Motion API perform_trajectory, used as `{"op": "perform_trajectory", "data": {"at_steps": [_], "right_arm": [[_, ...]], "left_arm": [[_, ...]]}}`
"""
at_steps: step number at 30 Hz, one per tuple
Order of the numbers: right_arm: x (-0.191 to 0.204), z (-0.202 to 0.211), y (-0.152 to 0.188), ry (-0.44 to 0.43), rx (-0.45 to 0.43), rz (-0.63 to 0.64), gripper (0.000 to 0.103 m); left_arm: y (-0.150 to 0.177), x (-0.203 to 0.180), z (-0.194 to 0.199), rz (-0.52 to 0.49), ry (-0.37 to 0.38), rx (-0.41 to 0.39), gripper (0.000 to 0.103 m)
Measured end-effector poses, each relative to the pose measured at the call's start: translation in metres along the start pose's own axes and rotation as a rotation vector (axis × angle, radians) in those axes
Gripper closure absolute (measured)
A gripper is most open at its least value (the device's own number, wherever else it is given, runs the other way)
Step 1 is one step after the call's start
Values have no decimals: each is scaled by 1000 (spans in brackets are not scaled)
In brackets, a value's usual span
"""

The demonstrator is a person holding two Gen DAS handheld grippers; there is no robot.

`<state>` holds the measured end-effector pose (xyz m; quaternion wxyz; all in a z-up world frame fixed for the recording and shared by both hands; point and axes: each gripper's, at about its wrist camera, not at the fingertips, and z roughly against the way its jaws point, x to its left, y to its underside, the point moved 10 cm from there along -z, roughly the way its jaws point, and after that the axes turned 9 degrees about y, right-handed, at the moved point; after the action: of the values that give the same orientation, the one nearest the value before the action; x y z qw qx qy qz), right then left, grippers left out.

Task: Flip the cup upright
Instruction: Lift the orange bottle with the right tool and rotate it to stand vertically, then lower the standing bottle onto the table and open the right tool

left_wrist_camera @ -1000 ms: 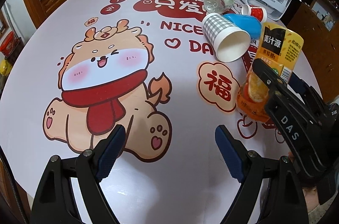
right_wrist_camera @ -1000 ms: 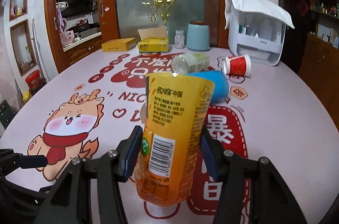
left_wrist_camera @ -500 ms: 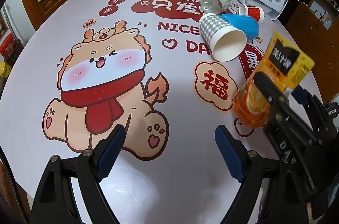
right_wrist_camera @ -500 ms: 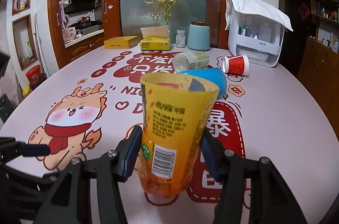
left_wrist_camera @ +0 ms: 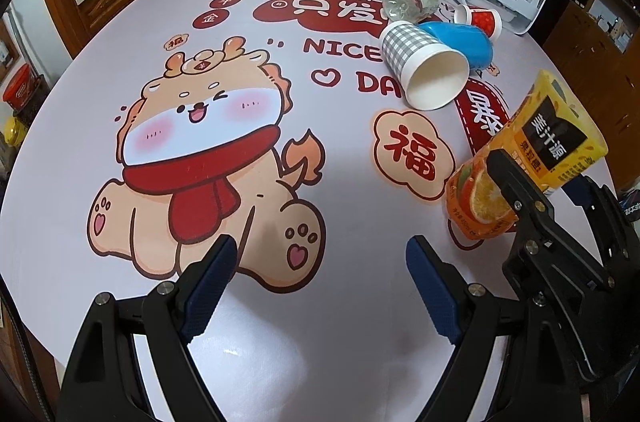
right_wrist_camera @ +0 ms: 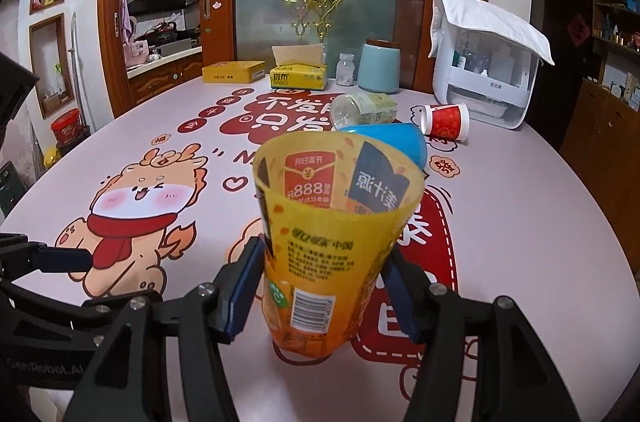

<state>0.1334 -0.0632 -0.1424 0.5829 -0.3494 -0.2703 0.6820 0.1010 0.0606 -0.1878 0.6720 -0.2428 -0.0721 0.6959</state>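
Yellow-orange plastic juice-label cup [right_wrist_camera: 336, 246], mouth up, pinched between the blue pads of the right gripper [right_wrist_camera: 320, 282]; seen from the left wrist view leaning a little, base low over or just touching the printed pink tablecloth [left_wrist_camera: 280, 362], contact hard to confirm; looks like the setting-down part of the flip.

Left gripper [left_wrist_camera: 320, 286] spread wide, holding nothing, hovering over the cartoon dragon print [left_wrist_camera: 208, 158], well off to the left of the held cup; best kept out of the way there.

Beyond the right tongs: grey-checked paper cup [left_wrist_camera: 424, 66] on its side, mouth toward the camera; blue plastic cup [left_wrist_camera: 464, 42] lying just behind it; clear bottle [left_wrist_camera: 408, 2] and red paper cup [left_wrist_camera: 480, 20] tipped over farther ahead; white covered dispenser [right_wrist_camera: 488, 74] at the far right.

To do this well: level the wrist first, so the rim sits flat rather than tilted; lower until the whole base meets the cloth; ease the squeeze slowly, since thin walls like these probably spring back and could nudge the cup over; draw the tongs straight back, not sideways; keep clear of the checked cup just ahead-left.
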Motion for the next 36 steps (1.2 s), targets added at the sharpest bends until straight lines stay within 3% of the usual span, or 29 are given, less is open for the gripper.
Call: {"op": "perform_trajectory", "data": {"at_steps": [12,36], "right_arm": [[-4,2,15,-44,78,-49,44],[-17,32,29,-37,77,-76,43]], "left_arm": [[8,-6,5,-21,0,2,18],[23,-20,22,-60,2,-1,18]]}}
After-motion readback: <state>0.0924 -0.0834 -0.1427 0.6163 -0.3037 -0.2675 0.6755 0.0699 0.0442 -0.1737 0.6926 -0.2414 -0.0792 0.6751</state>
